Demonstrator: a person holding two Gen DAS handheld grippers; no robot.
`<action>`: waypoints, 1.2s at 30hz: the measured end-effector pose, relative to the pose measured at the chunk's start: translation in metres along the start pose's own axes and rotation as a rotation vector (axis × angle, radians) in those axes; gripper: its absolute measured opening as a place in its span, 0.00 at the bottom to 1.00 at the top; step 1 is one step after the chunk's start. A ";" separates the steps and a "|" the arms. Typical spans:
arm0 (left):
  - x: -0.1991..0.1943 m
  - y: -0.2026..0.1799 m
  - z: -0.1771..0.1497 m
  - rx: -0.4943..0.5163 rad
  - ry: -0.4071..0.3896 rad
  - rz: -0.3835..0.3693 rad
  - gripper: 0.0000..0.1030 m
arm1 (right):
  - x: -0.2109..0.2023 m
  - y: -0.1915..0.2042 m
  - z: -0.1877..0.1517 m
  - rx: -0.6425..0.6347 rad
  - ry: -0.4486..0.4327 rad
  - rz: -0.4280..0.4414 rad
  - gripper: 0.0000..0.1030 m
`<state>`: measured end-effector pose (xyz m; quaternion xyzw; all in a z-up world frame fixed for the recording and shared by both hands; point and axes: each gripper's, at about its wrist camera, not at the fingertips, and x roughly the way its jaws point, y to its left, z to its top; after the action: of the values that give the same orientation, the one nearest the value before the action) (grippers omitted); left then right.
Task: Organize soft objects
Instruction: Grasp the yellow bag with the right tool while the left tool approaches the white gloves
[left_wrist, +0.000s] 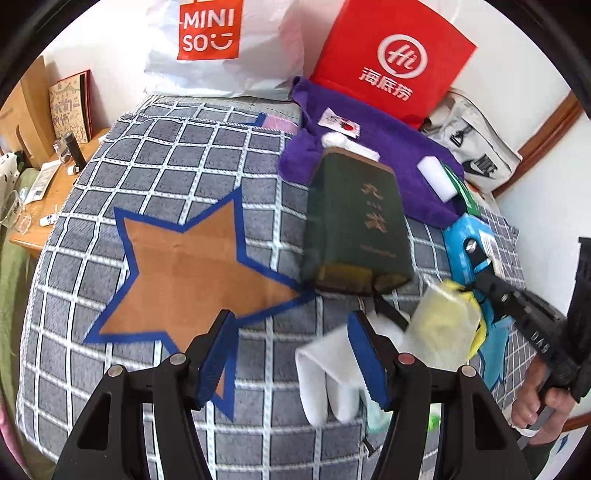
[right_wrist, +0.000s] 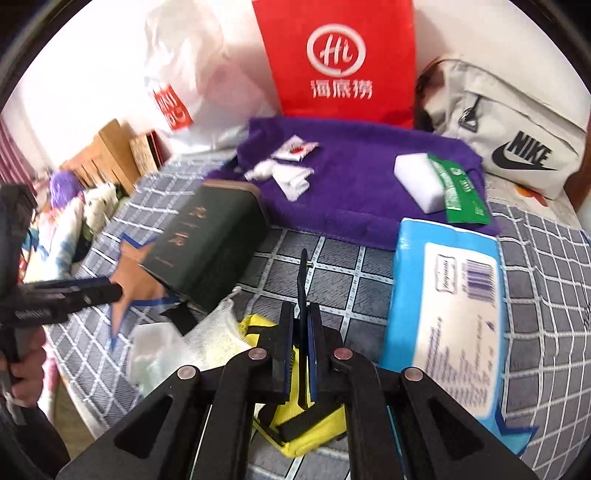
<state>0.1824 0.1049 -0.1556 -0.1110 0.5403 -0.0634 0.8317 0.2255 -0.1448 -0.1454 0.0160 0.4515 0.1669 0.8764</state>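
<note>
A bed w/ a grey checked cover (left_wrist: 177, 155) and an orange star patch (left_wrist: 192, 266) is filling the room, bags leaning on the wall behind it. Far left a wooden side table (left_wrist: 48, 206) is sitting w/ small bottles on it. At the back, left to right: white Miniso bag (left_wrist: 210, 48), red paper bag (right_wrist: 338, 59), grey Nike bag (right_wrist: 517, 147). The left gripper (left_wrist: 291, 354) is hovering over the cover, jaws wide apart, nothing between them; a white folded cloth (left_wrist: 328, 384) is lying just beside its right finger. A dark green book (right_wrist: 210, 243) is resting mid-bed, its far end overlapping the purple towel (right_wrist: 362, 199). On the towel: a crumpled white cloth (right_wrist: 284, 173), a white sponge block (right_wrist: 421, 181) touching a green packet (right_wrist: 461, 192). The right gripper (right_wrist: 302, 343) is pinching together on a thin black strap (right_wrist: 303, 284), w/ a yellow pouch (right_wrist: 295, 428) directly under its fingers and a mesh bag (right_wrist: 218, 332) just left of that. Right of it a blue tissue pack (right_wrist: 443, 306) is lying flat on the cover, near the towel's front edge.
</note>
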 end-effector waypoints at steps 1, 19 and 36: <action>-0.002 -0.002 -0.003 0.004 -0.001 0.003 0.59 | -0.007 -0.001 -0.001 0.012 -0.027 0.005 0.06; -0.021 -0.025 -0.041 0.041 -0.002 0.030 0.59 | -0.057 -0.004 -0.060 0.019 -0.041 0.079 0.08; -0.009 -0.042 -0.051 0.078 0.027 0.013 0.59 | -0.069 -0.072 -0.135 0.207 0.020 -0.016 0.13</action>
<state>0.1330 0.0605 -0.1573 -0.0743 0.5493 -0.0802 0.8285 0.1010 -0.2510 -0.1839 0.1011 0.4753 0.1125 0.8667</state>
